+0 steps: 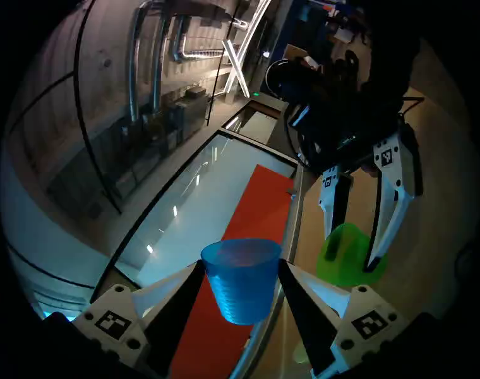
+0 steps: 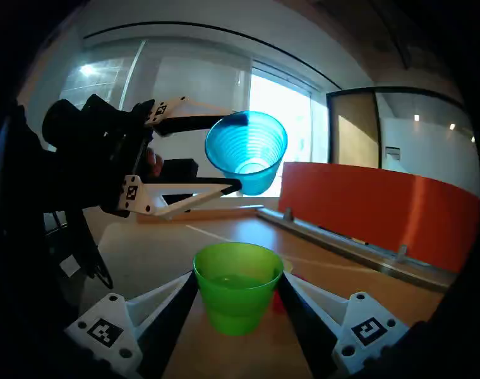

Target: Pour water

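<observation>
My left gripper [image 1: 241, 273] is shut on a blue plastic cup [image 1: 241, 278], held tipped over in the air. The right gripper view shows that blue cup [image 2: 247, 150] above, its mouth turned down toward the camera, with the left gripper [image 2: 240, 149] around it. My right gripper [image 2: 237, 284] is shut on a green plastic cup [image 2: 237, 284], upright, with a little liquid in its bottom. In the left gripper view the green cup [image 1: 347, 252] sits lower right between the right gripper's [image 1: 350, 254] white fingers.
A wooden table [image 2: 177, 252] lies under both cups. An orange divider panel [image 2: 379, 211] on a metal rail runs along the table's far side. Glass walls and bright windows stand behind. A dark sleeve and hand [image 2: 69, 170] hold the left gripper.
</observation>
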A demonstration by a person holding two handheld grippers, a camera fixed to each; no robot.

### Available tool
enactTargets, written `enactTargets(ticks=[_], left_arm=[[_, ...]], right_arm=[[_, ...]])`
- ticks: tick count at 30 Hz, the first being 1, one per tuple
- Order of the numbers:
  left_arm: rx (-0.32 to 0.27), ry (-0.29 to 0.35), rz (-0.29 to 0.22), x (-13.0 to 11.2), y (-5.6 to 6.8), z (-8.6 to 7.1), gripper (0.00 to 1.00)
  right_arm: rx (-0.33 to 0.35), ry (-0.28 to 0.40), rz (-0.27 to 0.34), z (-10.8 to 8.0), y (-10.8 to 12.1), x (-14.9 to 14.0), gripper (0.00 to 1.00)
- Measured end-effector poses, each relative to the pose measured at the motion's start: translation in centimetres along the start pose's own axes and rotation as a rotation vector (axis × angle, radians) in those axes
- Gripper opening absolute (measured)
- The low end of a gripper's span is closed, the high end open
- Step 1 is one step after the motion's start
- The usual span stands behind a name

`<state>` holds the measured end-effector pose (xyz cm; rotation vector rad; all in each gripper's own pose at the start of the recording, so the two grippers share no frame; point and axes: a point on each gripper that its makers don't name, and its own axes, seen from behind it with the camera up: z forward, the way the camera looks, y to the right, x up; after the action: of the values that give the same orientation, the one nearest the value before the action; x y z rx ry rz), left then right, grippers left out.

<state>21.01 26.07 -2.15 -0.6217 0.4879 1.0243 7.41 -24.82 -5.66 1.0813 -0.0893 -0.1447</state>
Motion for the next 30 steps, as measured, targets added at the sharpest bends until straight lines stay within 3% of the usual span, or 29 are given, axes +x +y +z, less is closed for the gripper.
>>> enactTargets(ticks=[9,17,30], left_arm=[[0.017,-0.033,-0.193,-1.0,0.0,-0.8,0.85],[0.032,-0.054,-0.328,-1.7,-0.1,-1.6,0.85],[0.009,-0.055,-0.642,-1.9,0.6,-2.1,0.85]], right_arm=[[-0.012,0.005,-0.004,-0.4,0.3,0.4,0.90],[-0.021,0.009,-0.007,-0.6,0.5,0.6,0.90],[-0.026,0.010,-0.005,-0.6,0.6,0.7,0.90]])
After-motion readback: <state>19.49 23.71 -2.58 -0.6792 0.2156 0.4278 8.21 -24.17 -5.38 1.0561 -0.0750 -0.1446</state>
